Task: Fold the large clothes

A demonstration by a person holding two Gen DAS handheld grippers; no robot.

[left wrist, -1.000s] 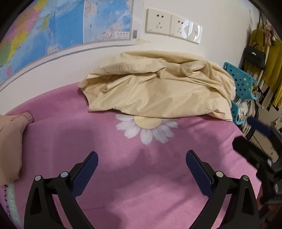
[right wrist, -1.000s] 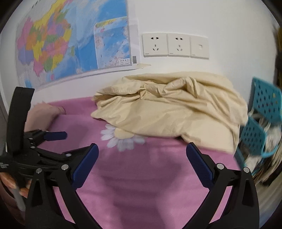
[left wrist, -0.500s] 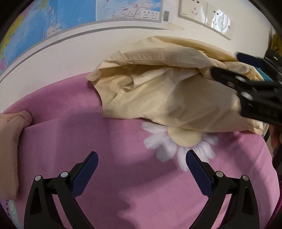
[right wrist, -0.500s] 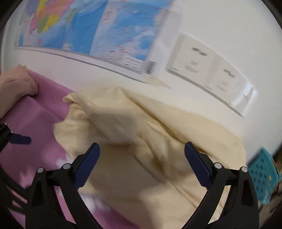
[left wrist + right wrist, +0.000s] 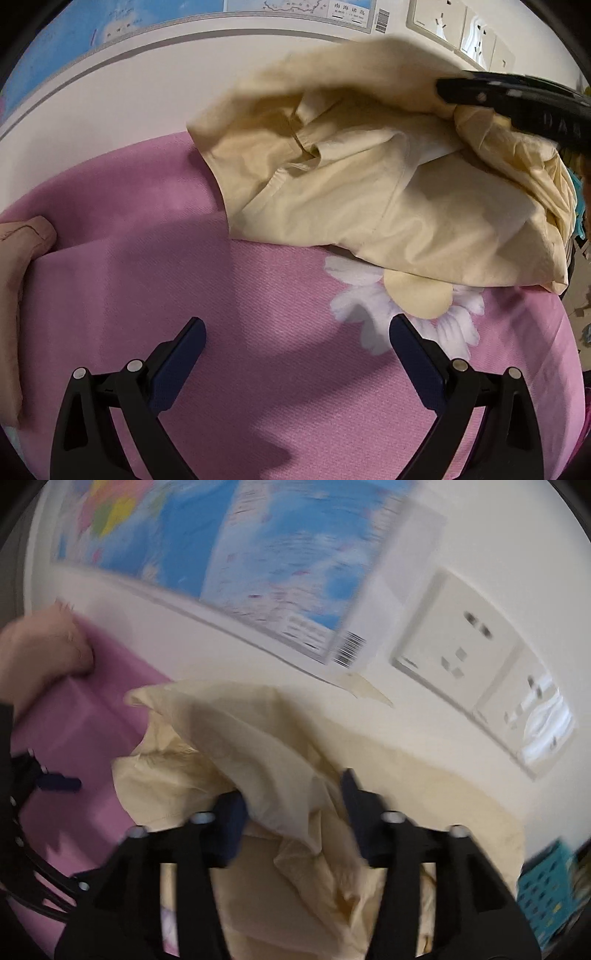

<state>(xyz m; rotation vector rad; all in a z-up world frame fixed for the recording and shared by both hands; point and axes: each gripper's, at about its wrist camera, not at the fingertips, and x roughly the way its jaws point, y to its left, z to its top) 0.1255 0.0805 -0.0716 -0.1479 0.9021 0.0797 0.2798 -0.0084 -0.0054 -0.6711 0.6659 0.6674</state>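
Note:
A crumpled cream garment (image 5: 351, 199) lies heaped at the back of the pink bed sheet (image 5: 258, 369), against the wall. My right gripper (image 5: 291, 790) is down in the heap's upper part, and its jaws are closing around a raised fold of the cream garment (image 5: 266, 760) that fills the gap between them. In the left wrist view one of its black fingers (image 5: 498, 99) reaches in from the right over the heap's top. My left gripper (image 5: 297, 325) hovers open over bare sheet in front of the garment, with nothing between its fingers.
A daisy print (image 5: 417, 299) shows on the sheet just under the garment's front edge. A peach cloth (image 5: 14, 280) lies at the left edge. A map (image 5: 258, 554) and wall sockets (image 5: 458, 646) are on the wall behind. A teal basket (image 5: 546, 886) stands at the right.
My right gripper swung in over the cream garment, rolled, and its jaws narrowed around a fold. My left gripper moved closer to the garment and stayed open.

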